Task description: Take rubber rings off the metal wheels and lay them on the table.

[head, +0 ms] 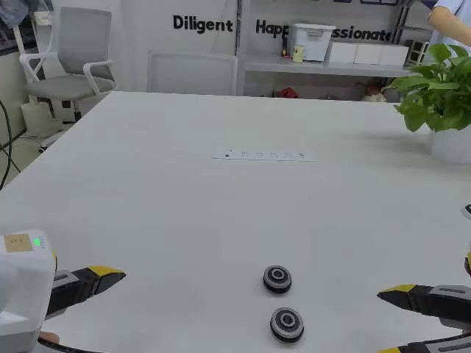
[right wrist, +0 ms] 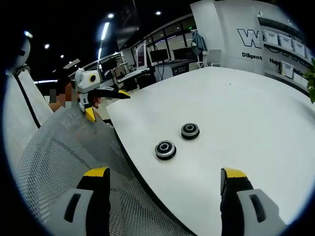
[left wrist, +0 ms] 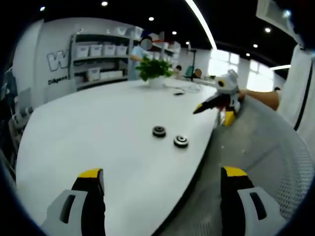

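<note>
Listing, left to right, what stands on or over the white surface [head: 184, 220].

1. Left tongs [left wrist: 161, 173]: spread wide, nothing between them. Held low at the near edge, left of the wheels and well apart from them, tips aimed inward. Likely placed so as to come at the work from that side.

2. Socket strip [head: 265, 155]: set flat in the middle of the surface, well beyond the wheels. It plays no part in the task.

3. Far wheel [head: 277, 279]: lies flat, hub up, near the front edge, between the two tongs. Its rubber ring [head: 266, 279] sits around the rim, not yet taken off.

4. Near wheel [head: 287, 324]: lies flat near the far one, apart from it and closer to the person. Its ring [head: 272, 324] is likewise on the rim. Lying flat leaves each ring's edge exposed all round, which probably suits a pinch from the side while the other tongs steady the hub.

5. Right tongs [right wrist: 166, 173]: released and empty, low at the near edge, right of the wheels, tips pointing toward them. They mirror the left pair, so either could go in first.

With both rings on their wheels, the task is judged to be at its start.

Containers:
- Lidded box [head: 314, 40], on the shelf behind: shut, contents hidden.
- Small boxes [head: 368, 53], to its right: contents cannot be told.
- Pot [head: 450, 143], far right of the surface: holds a green plant [head: 438, 92], well apart from the wheels.
</note>
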The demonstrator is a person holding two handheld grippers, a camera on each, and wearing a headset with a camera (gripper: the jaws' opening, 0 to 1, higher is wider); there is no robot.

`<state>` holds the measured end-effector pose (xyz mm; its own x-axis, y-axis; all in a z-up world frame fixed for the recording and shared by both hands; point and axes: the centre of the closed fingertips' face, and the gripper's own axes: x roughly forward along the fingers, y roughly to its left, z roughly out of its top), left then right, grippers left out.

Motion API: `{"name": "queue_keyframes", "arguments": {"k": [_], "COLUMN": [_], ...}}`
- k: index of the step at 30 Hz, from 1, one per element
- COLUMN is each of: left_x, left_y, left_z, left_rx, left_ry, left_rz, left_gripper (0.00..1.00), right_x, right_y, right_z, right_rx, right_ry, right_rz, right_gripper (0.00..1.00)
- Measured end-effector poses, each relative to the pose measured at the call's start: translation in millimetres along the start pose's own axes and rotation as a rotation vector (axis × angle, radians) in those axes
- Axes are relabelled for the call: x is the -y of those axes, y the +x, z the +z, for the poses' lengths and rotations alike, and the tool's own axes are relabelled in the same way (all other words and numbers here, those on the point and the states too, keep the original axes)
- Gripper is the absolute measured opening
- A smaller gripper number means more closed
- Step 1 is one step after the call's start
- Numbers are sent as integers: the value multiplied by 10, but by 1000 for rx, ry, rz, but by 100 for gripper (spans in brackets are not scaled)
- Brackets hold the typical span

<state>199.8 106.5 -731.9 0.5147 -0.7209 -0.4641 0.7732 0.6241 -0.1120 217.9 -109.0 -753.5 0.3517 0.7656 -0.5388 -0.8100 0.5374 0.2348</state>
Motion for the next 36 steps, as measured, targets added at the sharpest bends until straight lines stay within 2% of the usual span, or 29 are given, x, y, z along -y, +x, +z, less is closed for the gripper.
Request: {"name": "queue_keyframes", "arguments": {"k": [26,36], "left_x": [23,26], "left_y": [7,17], "left_z": [-11,14], "left_rx": [-14,-18], "left_ry": [9,23], "left_rz": [-11,-18], "left_gripper": [100,100], "right_x": [28,-23], "right_y": [-22,-2], "right_z": [-24,-53], "right_rx": [-14,-44], "right_ry": [-8,-44], "right_rz": [-7,16], "right_gripper": [88,89]}}
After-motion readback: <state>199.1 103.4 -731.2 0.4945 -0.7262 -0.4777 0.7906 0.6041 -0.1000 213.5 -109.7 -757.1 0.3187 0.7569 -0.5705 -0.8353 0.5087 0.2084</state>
